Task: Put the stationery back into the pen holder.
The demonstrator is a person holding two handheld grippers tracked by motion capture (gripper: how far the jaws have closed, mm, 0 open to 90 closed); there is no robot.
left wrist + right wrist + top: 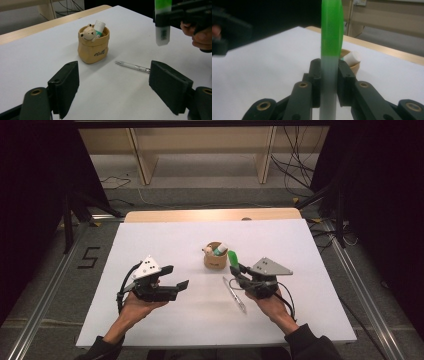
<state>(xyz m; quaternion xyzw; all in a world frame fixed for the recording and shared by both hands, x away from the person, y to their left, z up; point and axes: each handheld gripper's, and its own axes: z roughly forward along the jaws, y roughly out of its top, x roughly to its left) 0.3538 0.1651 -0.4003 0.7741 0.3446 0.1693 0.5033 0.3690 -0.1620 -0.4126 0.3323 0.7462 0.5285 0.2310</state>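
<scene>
Desk (165, 240), white, carries a tan pouch (215, 256) near its middle with a clear pen (235, 295) lying nearer and to the right. Right tongs (235, 268) are clamped on a green-capped marker (233, 256), held just right of the pouch. Left tongs (176, 277) gape wide and empty, well left. Risk: the light pouch may tip if the marker strikes its rim, with nothing steadying it
</scene>
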